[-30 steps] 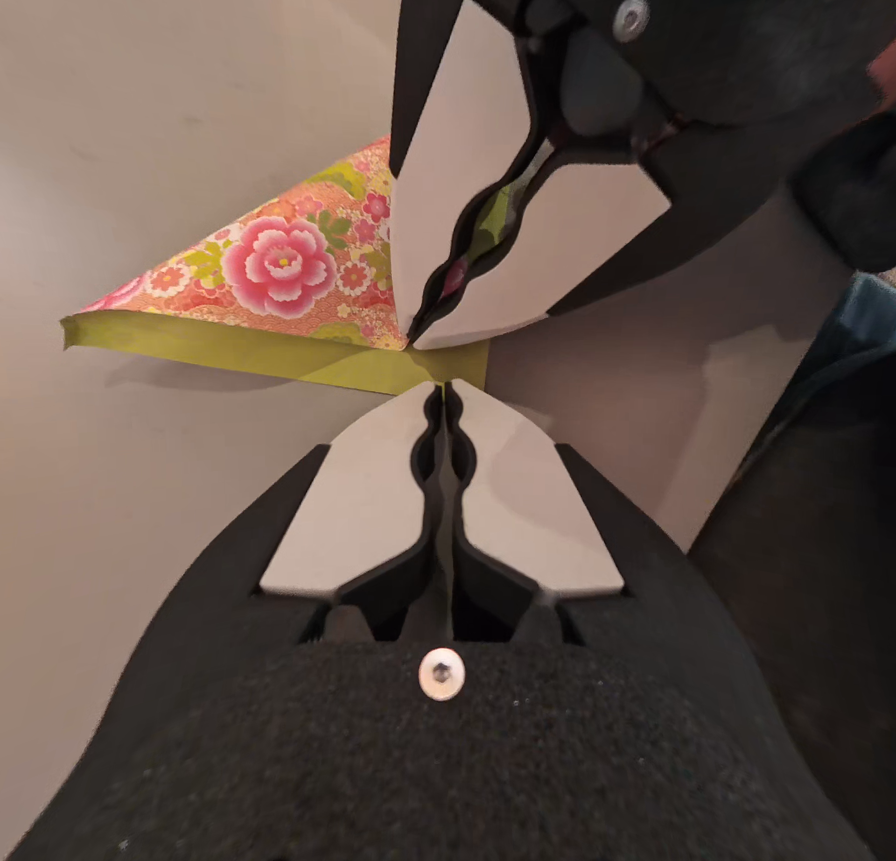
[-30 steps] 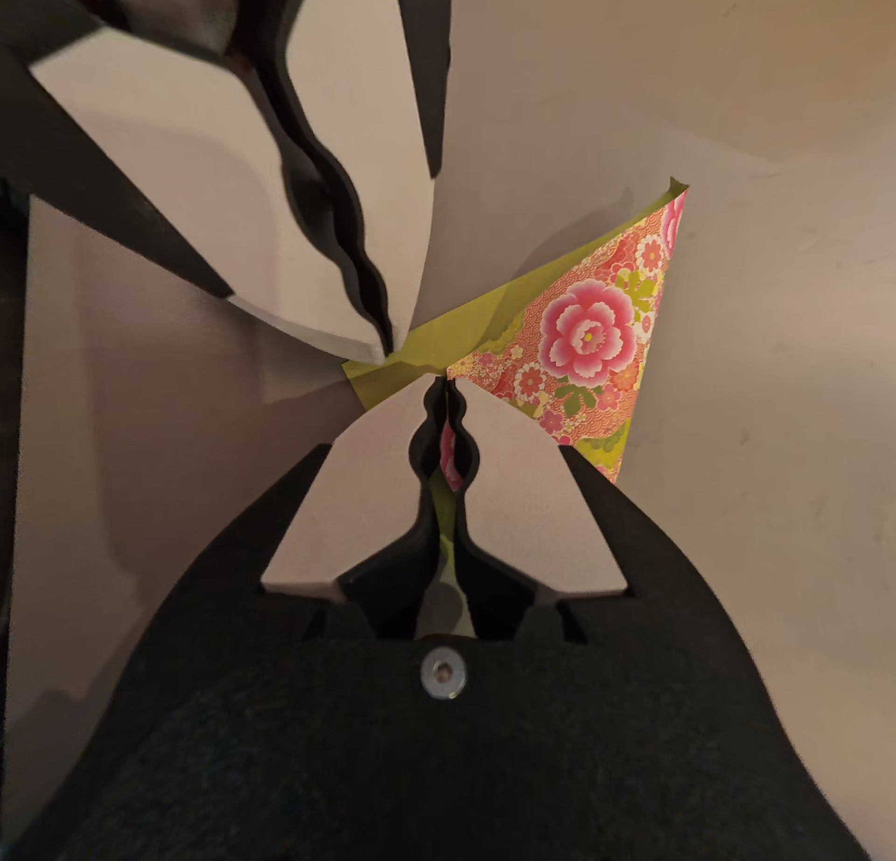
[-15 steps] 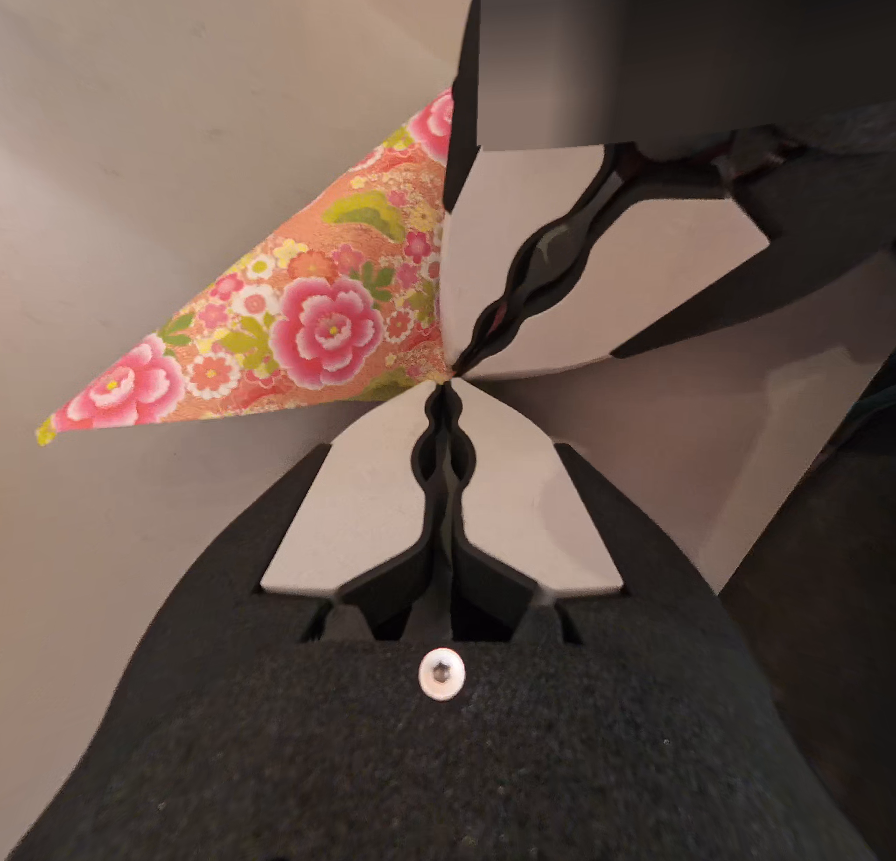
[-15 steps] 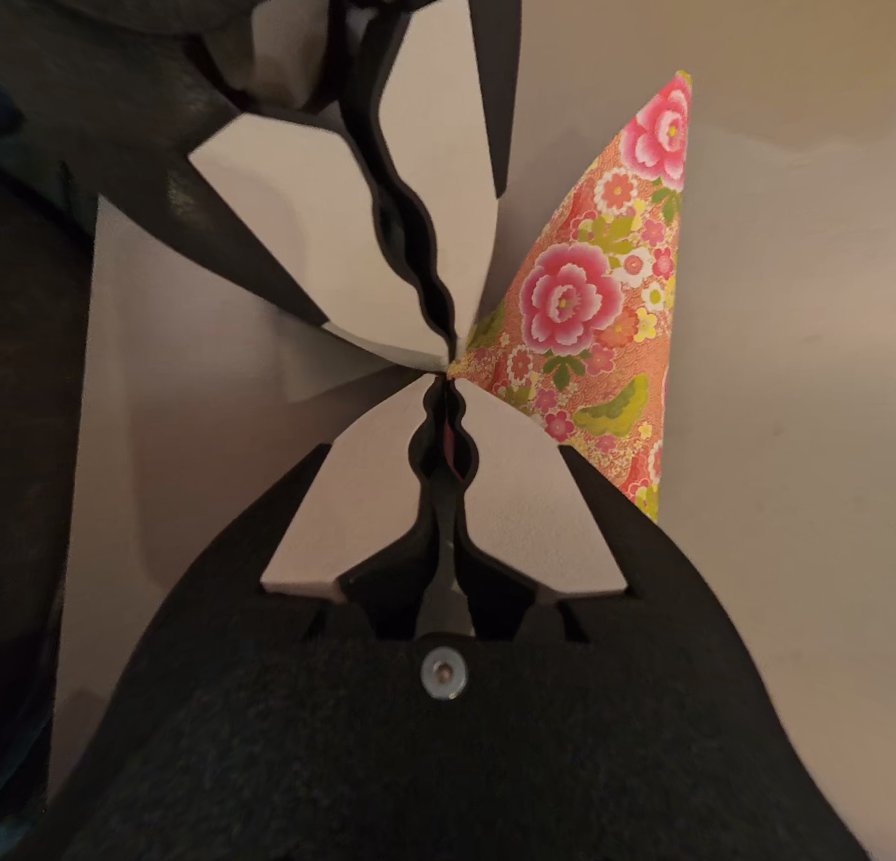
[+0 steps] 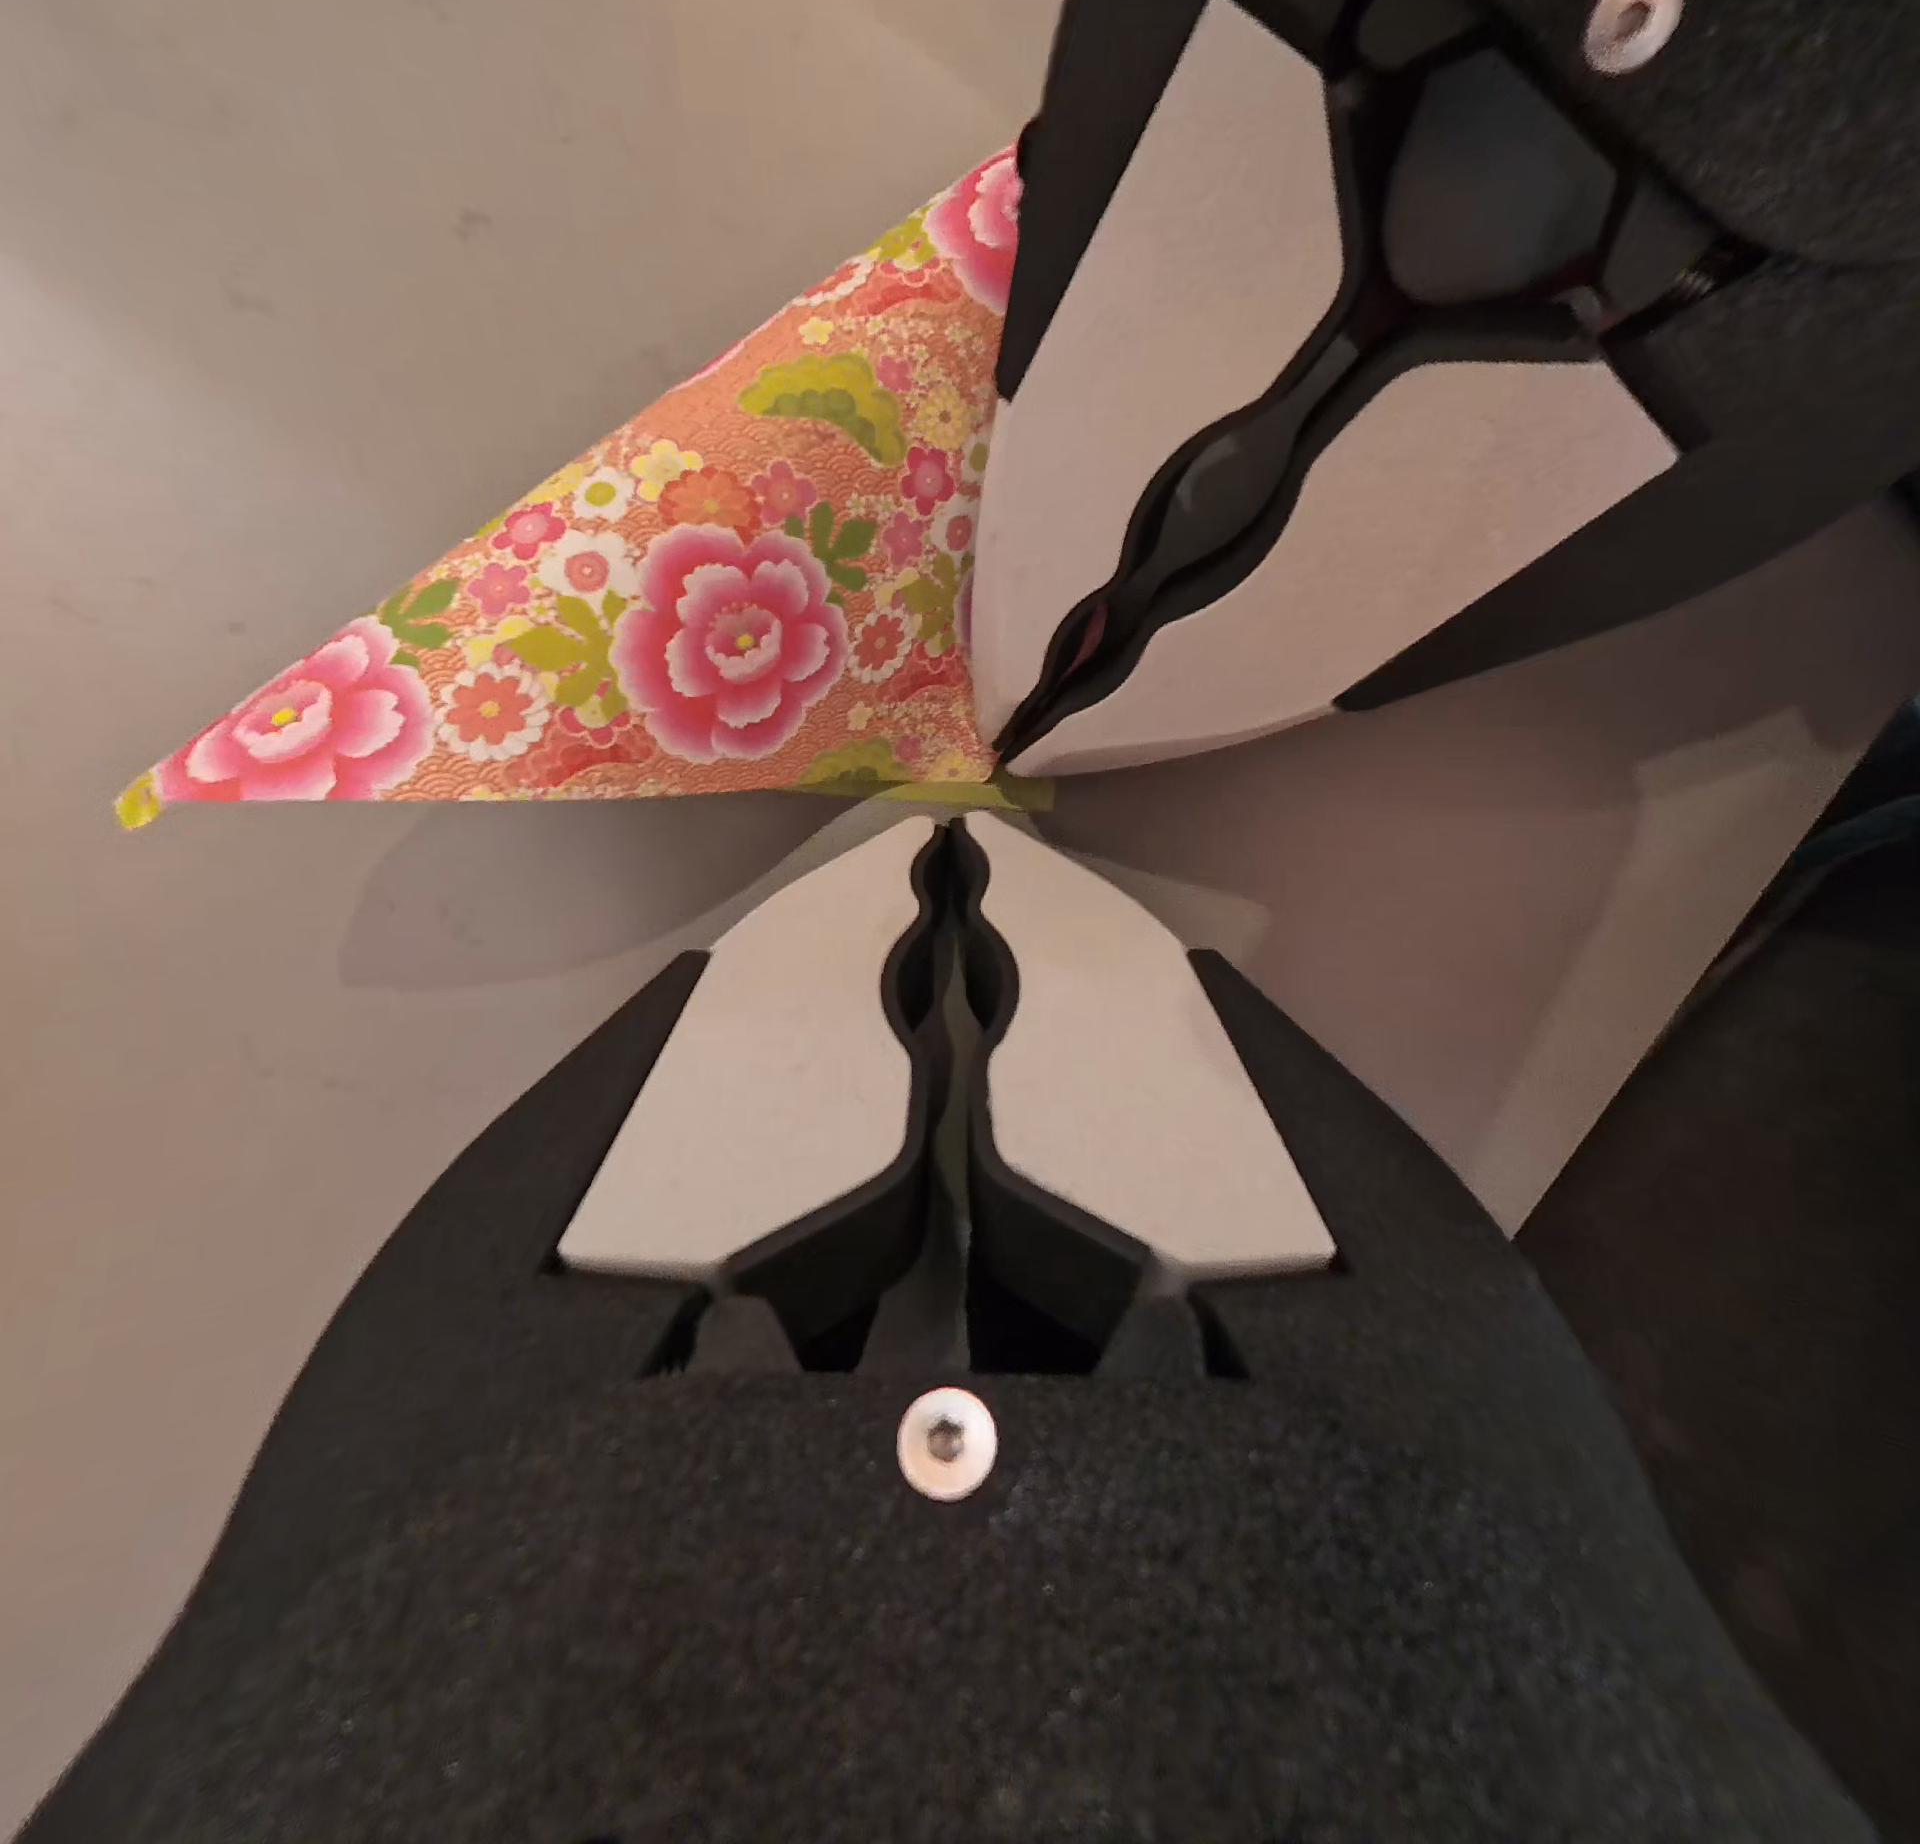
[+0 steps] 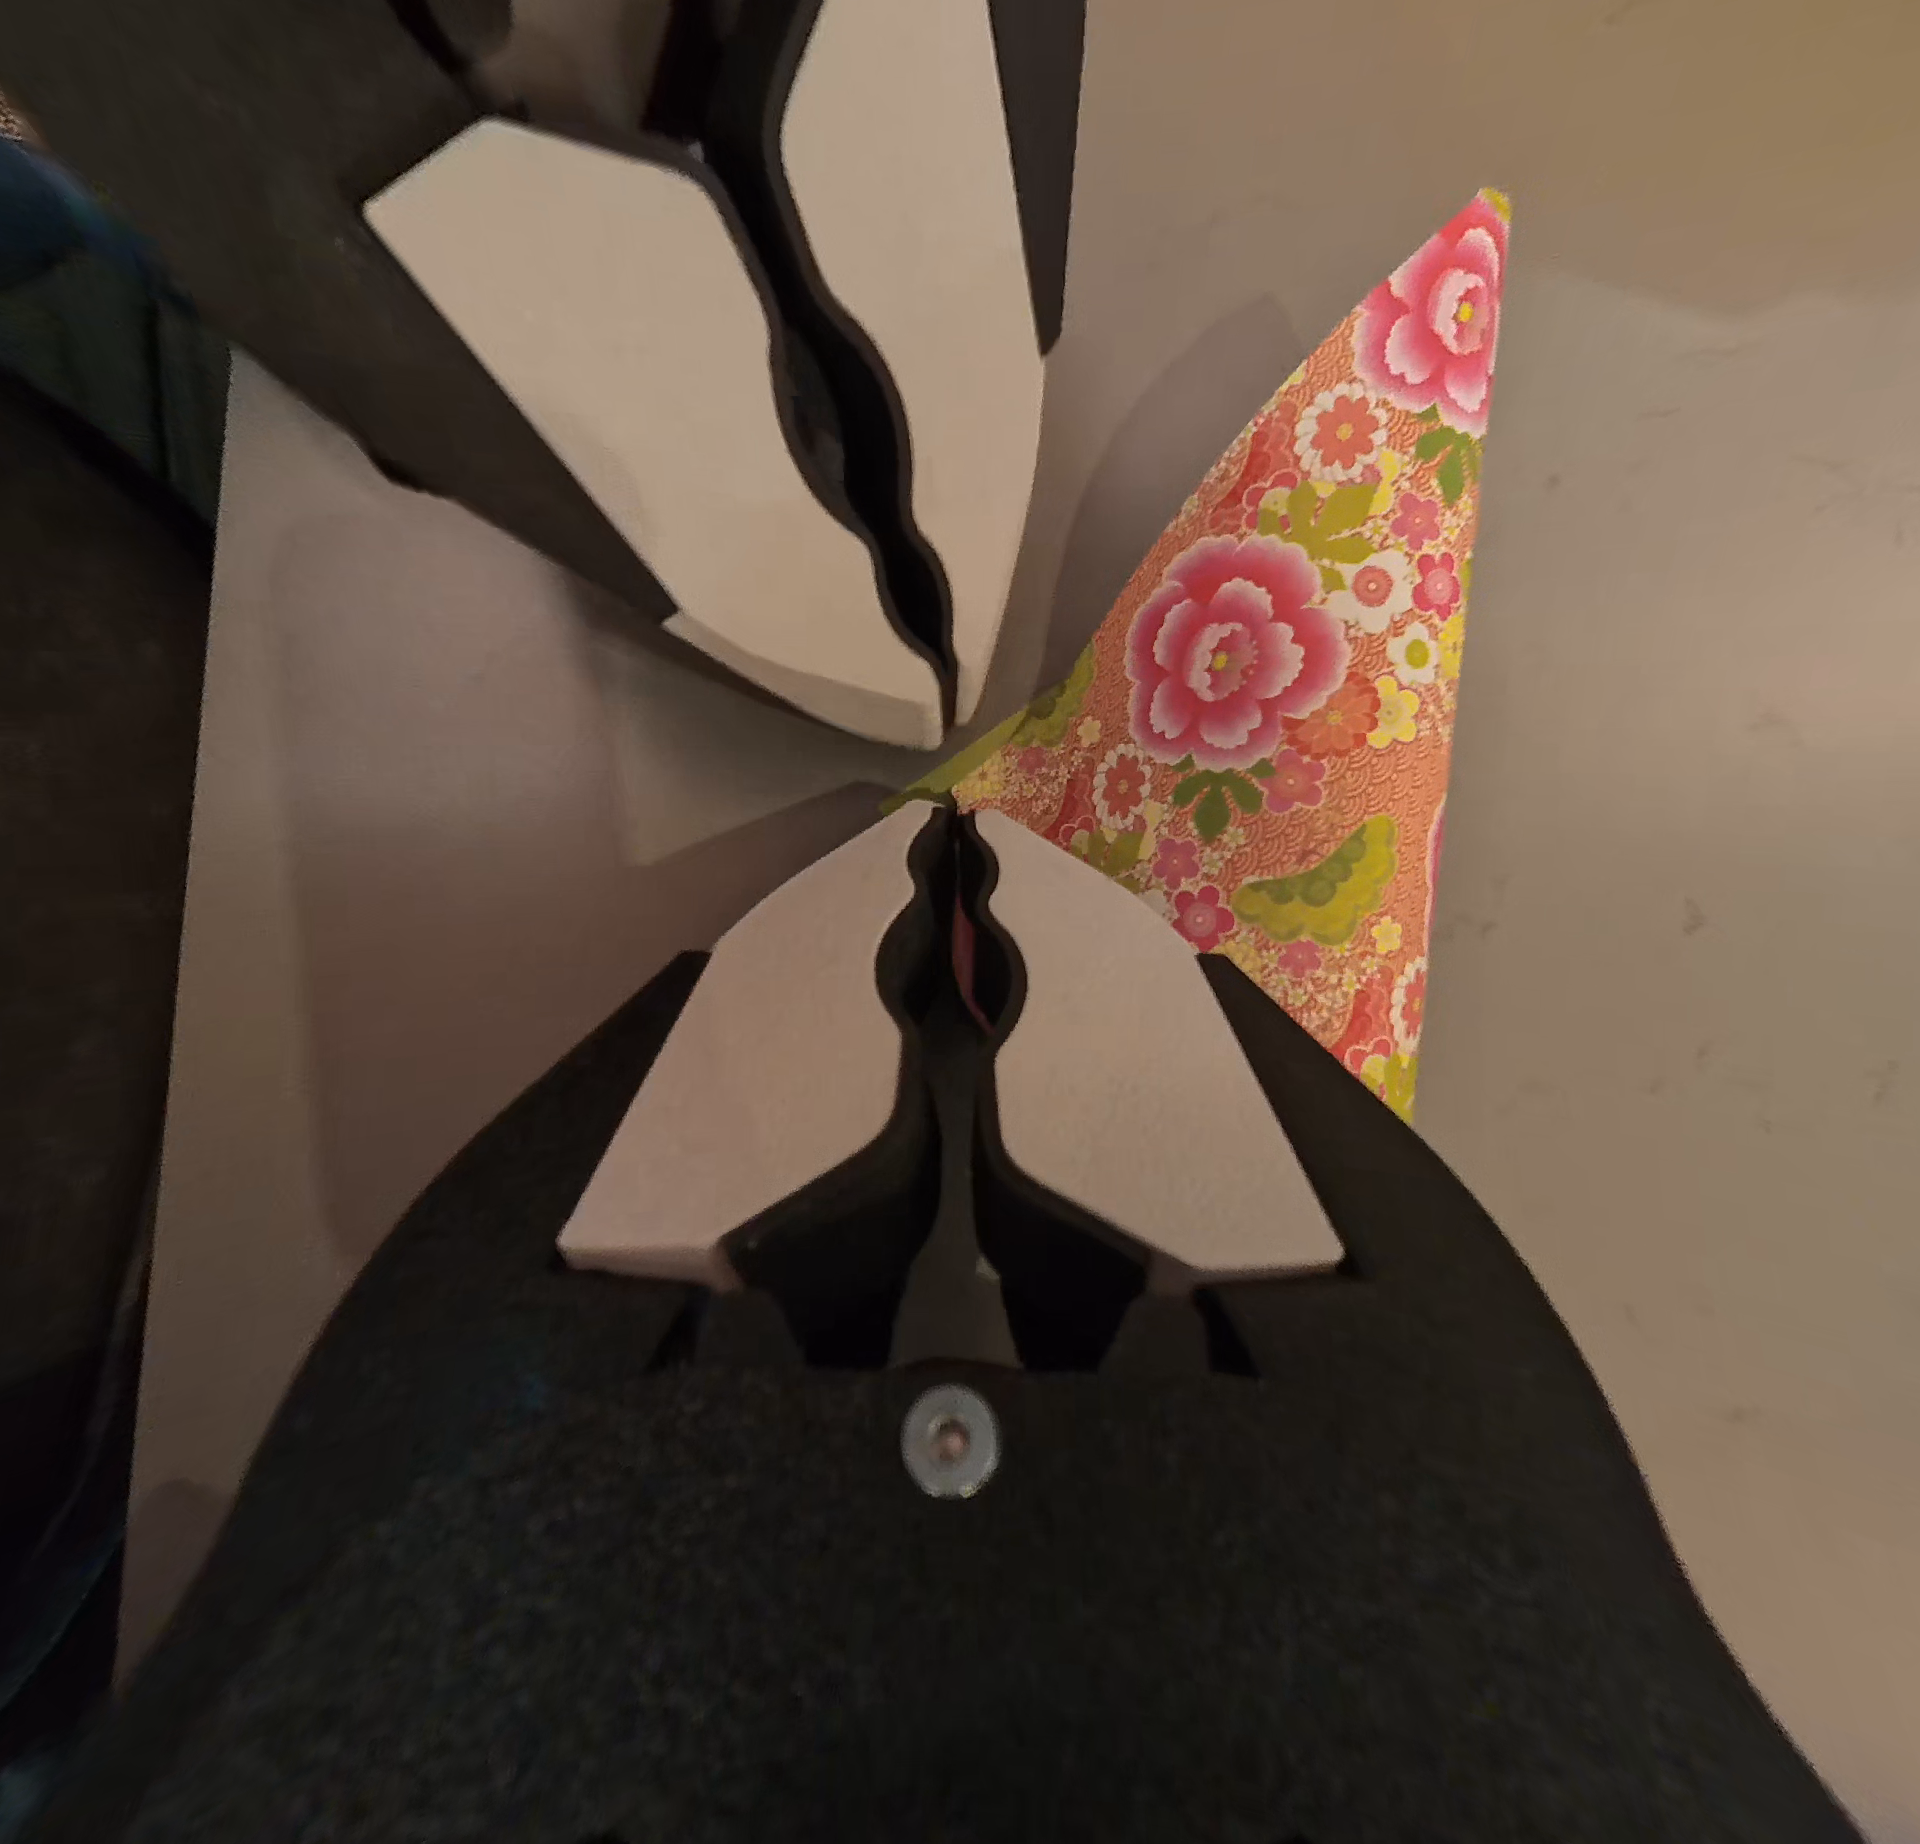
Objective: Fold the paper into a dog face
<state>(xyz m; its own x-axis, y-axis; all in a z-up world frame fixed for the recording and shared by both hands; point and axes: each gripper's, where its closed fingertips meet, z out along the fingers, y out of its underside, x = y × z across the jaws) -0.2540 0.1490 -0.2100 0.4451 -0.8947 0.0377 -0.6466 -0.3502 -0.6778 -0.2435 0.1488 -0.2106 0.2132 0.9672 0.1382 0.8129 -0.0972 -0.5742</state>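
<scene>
The paper [image 5: 675,631] is a folded triangle, pink and orange floral outside with a green inside edge. It lies over the beige table [image 5: 312,236]. My left gripper [image 5: 954,826] is shut with its tips on the green corner. My right gripper [image 5: 1003,750] comes in from the upper right and is shut on the same corner, tip to tip with the left. In the right wrist view the right gripper [image 6: 951,815] has pink paper between its jaws. The paper [image 6: 1278,703] fans out to the upper right, and the left gripper [image 6: 948,724] comes in from the upper left.
The table's edge [image 5: 1662,1046] runs diagonally at the right of the left wrist view, with dark space beyond it. The same dark space [image 6: 83,963] is at the left of the right wrist view. Bare table [image 6: 1662,859] lies beyond the paper. My left and right fingertips are right by each other.
The right gripper has swung the floral layer down over the green side, which now shows only as a thin edge at the corner. The two grippers' tips have stayed together.
</scene>
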